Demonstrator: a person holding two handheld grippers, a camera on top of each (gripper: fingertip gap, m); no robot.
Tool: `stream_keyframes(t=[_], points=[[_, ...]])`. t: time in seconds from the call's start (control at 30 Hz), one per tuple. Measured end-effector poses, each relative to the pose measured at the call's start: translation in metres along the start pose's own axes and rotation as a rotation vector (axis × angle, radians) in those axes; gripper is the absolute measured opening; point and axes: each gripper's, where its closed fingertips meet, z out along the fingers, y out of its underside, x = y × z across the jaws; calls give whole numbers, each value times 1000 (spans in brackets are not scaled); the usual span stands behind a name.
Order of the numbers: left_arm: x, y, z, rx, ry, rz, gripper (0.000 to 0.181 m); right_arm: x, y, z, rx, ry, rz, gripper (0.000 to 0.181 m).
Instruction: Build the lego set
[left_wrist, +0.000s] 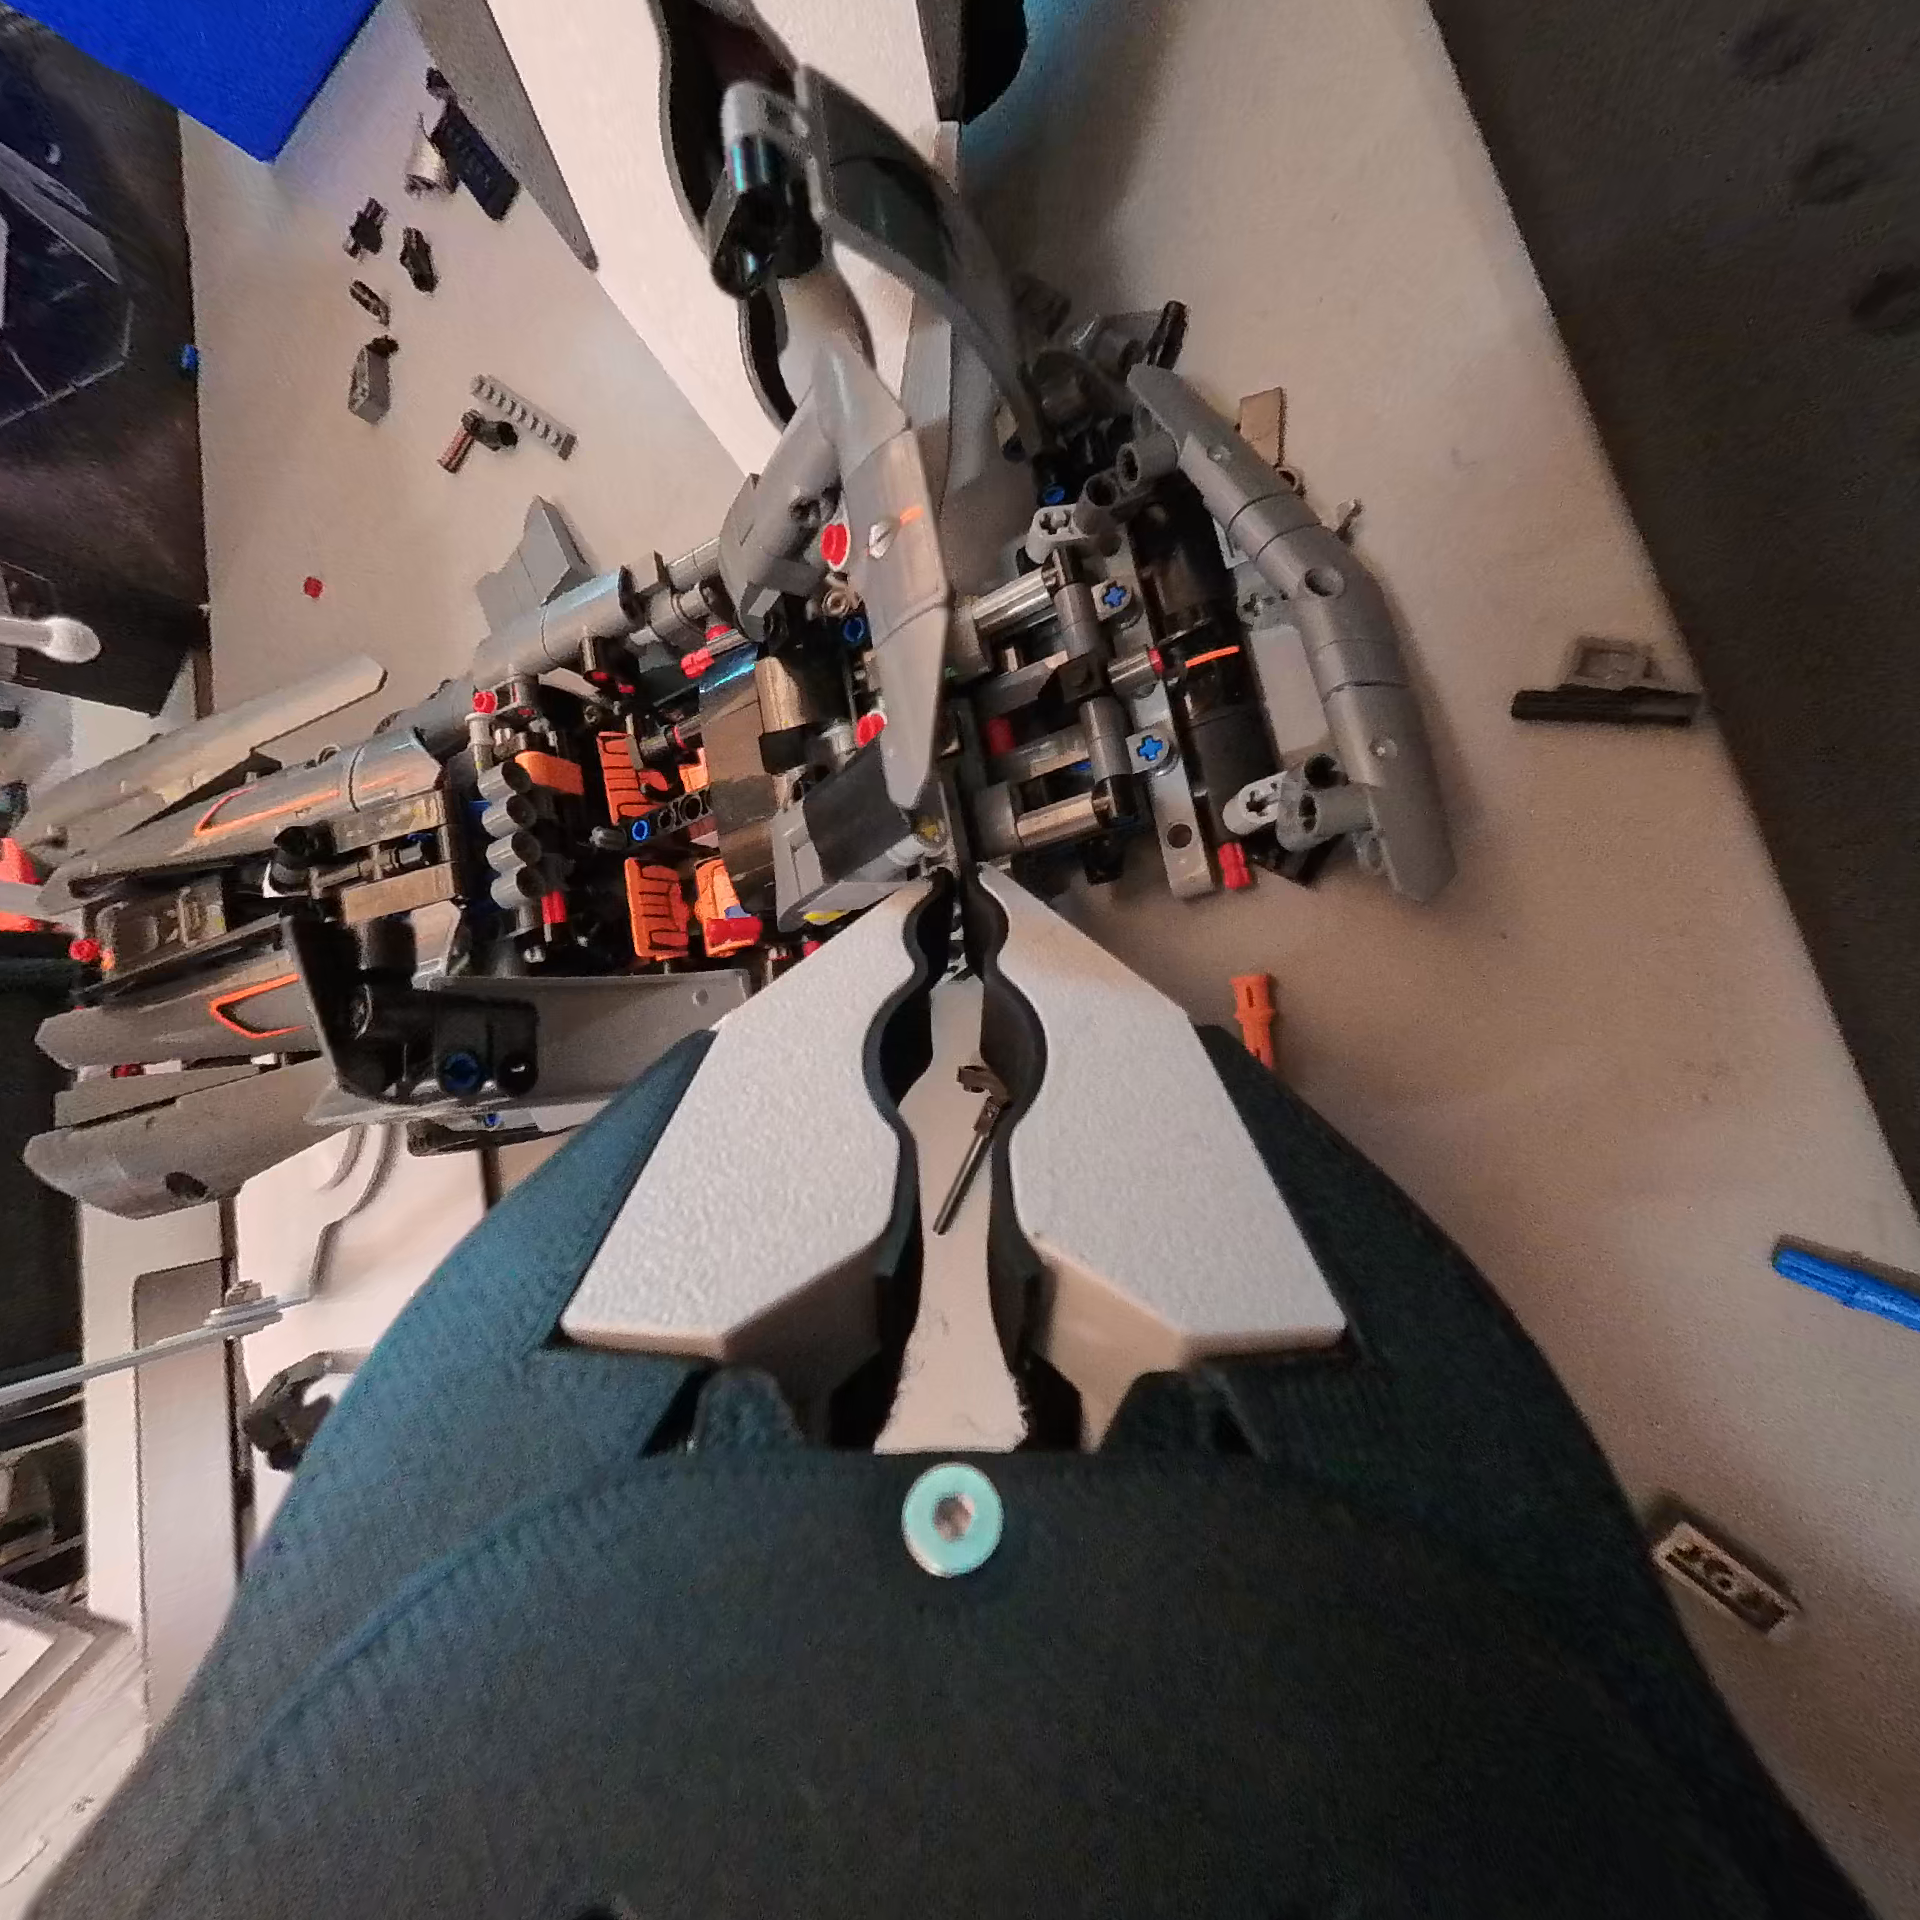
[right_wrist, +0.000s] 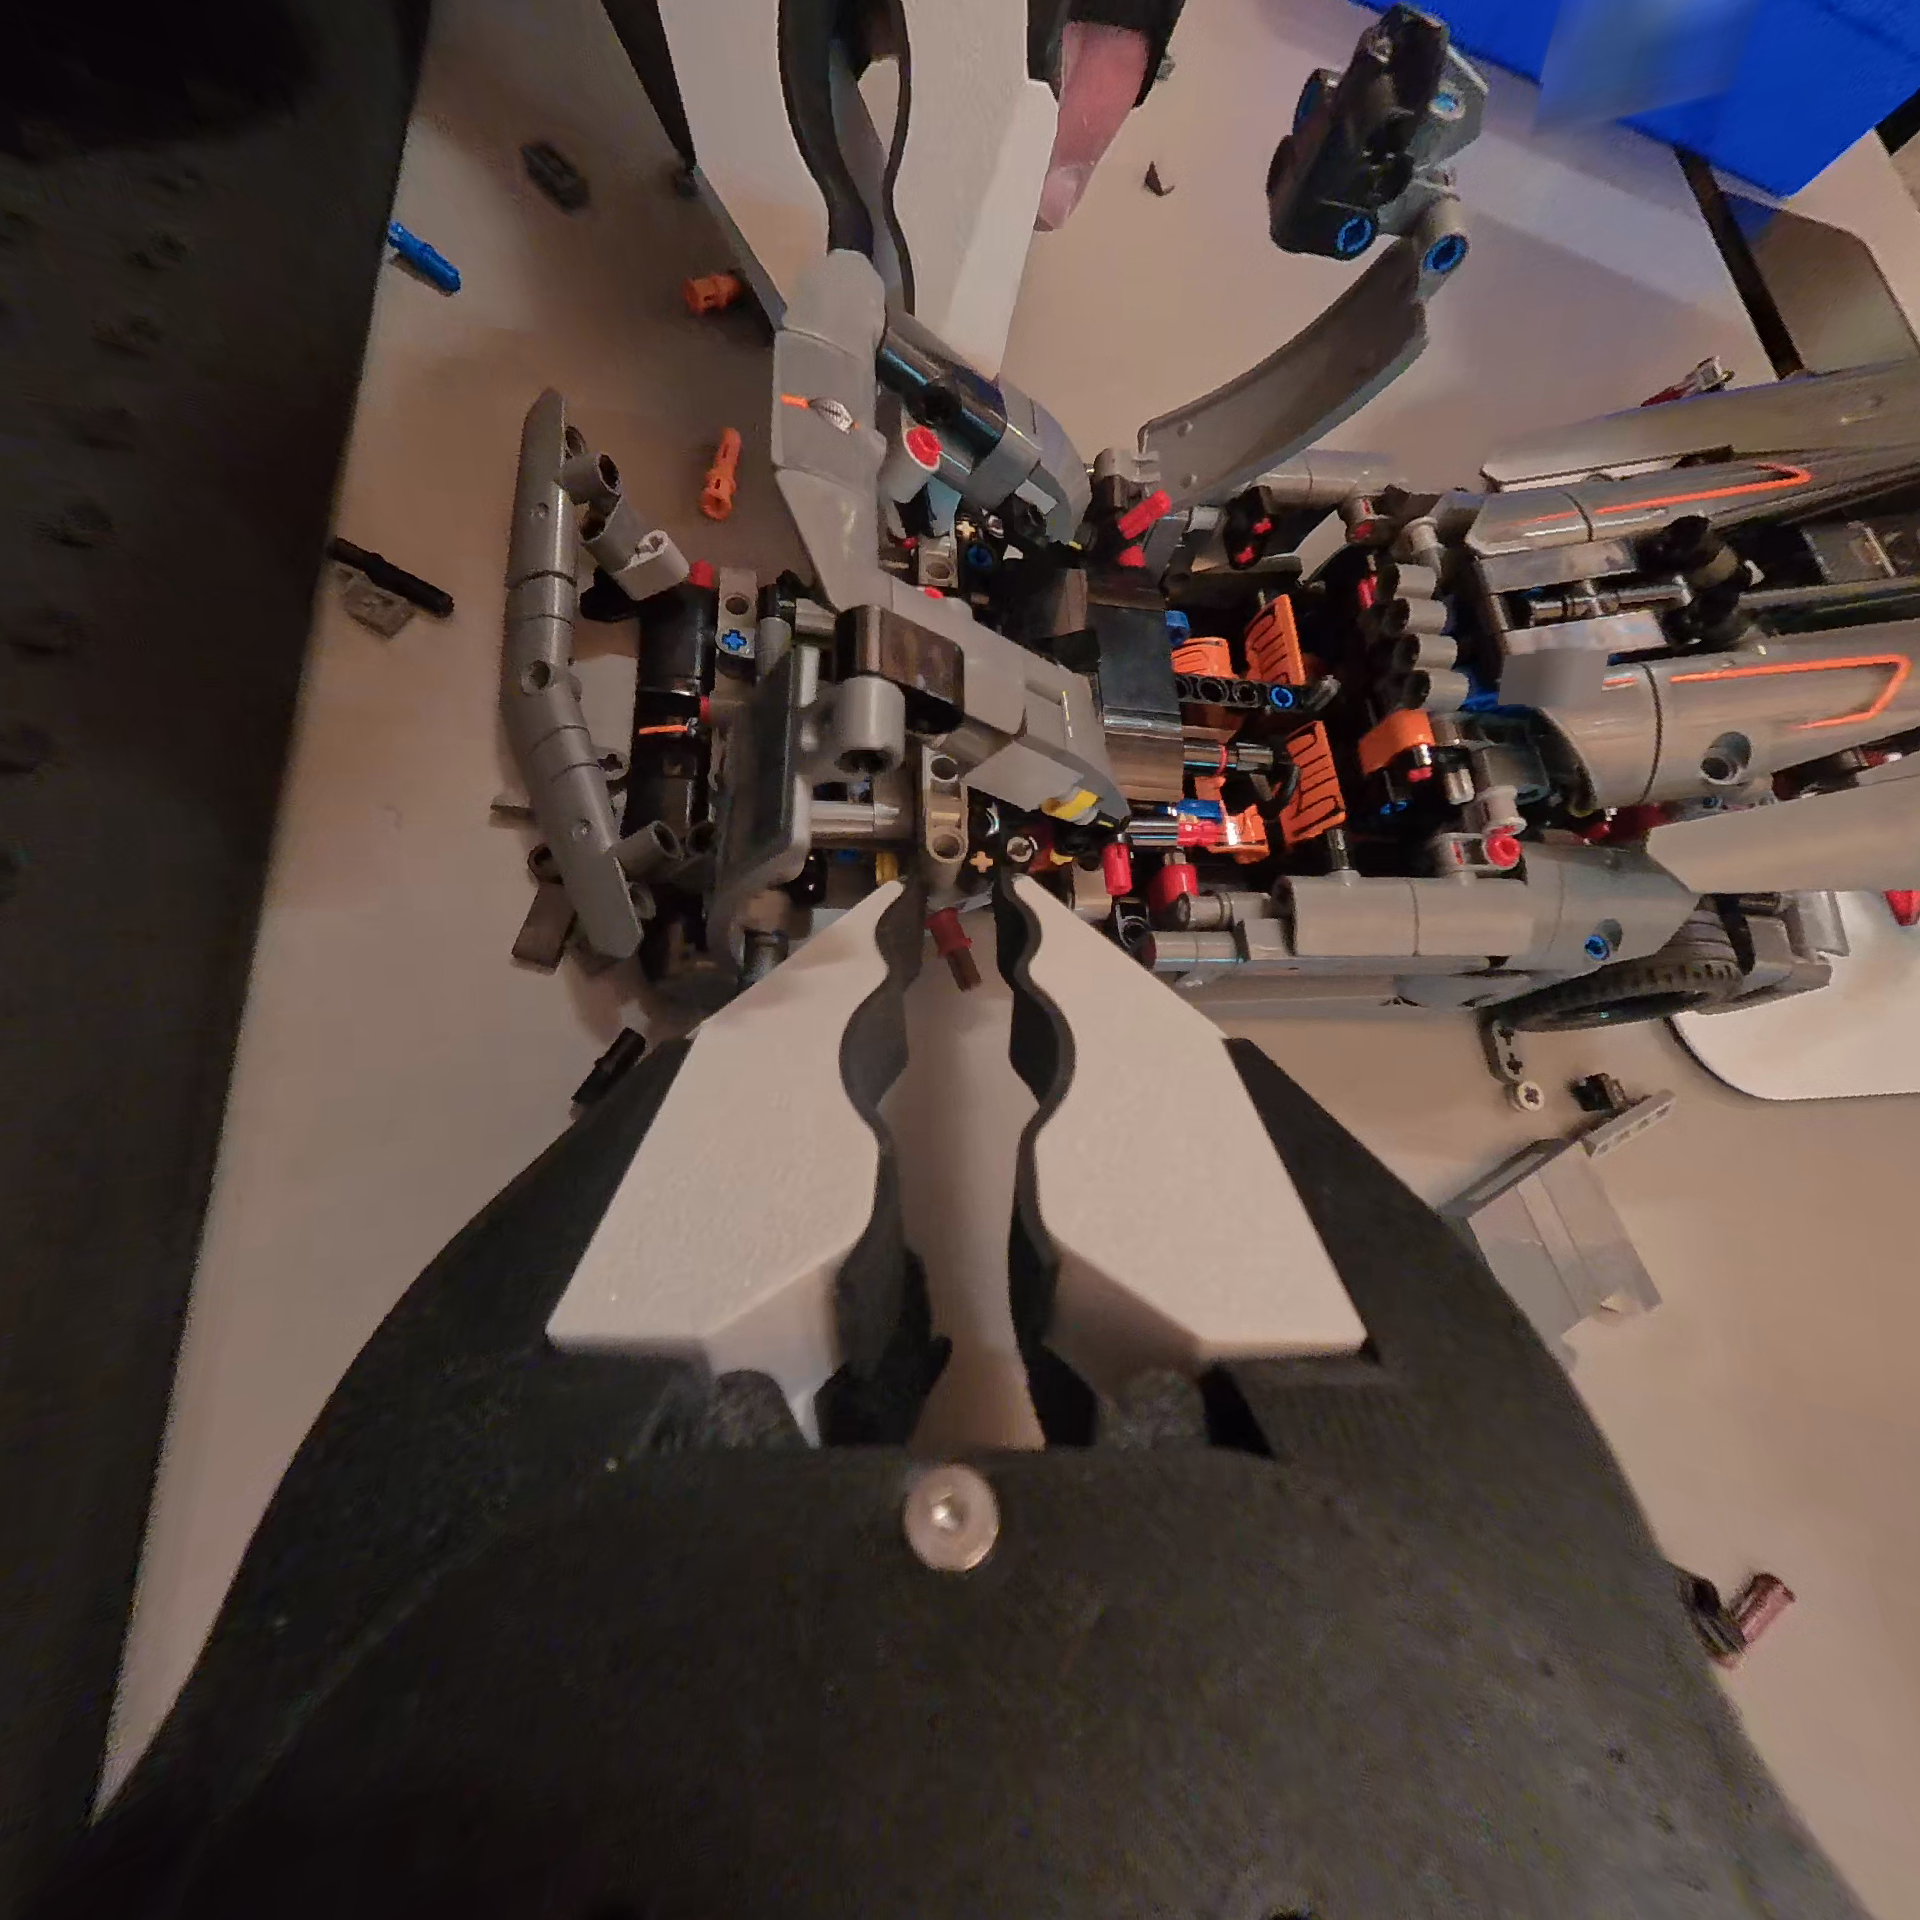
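In the left wrist view, the left gripper (left_wrist: 961, 883) has its two white fingers (left_wrist: 790, 1122) almost closed, with only a thin gap at the tips, and the tips touch the lower edge of the lego model (left_wrist: 790, 748), a grey, black and orange car body that lies on the table (left_wrist: 1455, 1039) just ahead of the fingers. I cannot tell if the tips pinch a part of the model or only press against it. In the wider gap farther back between the fingers, a thin grey axle (left_wrist: 971, 1143) shows on the table. To the left of the fingers sits a black connector block (left_wrist: 436, 1029) with blue pins; to the right lie an orange pin (left_wrist: 1255, 1013) near the right finger and a blue pin (left_wrist: 1849, 1283) farther off. In the right wrist view, the right gripper (right_wrist: 956, 899) is open a little more, with a narrow gap at the tips, and its tips also reach the model (right_wrist: 1039, 707) at its near edge. A small red and dark pin (right_wrist: 954, 945) stands in the gap just behind the tips; whether the fingers (right_wrist: 769, 1132) squeeze it is not clear. Left of the fingers a grey curved panel (right_wrist: 551, 675) leans at the side of the model, and two more orange pins (right_wrist: 722, 473) lie beyond it. Right of the fingers a light grey plate (right_wrist: 1558, 1236) rests on the table.
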Motion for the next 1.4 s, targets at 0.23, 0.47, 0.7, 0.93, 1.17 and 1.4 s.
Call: stream_keyframes(t=[0.23, 0.47, 0.7, 0.93, 1.17, 1.4], points=[[0, -1, 1, -13, -22, 26, 0, -2, -11, -7, 60, -5, 9, 7], [-1, -3, 2, -19, -52, 51, 0, -3, -5, -3, 33, 2, 23, 5], [-2, -5, 3, -1, -66, 46, 0, -1, -4, -3, 31, -8, 60, 5], [-4, -5, 5, -1, -81, 51, 0, 5, -7, -11, 40, 8, 100, 21], [-4, -6, 6, -1, -91, 58, 0, 5, -1, -4, 18, -14, 146, 12], [-5, -7, 7, -1, -96, 48, 0, 4, 0, -2, 13, -16, 157, 11]])
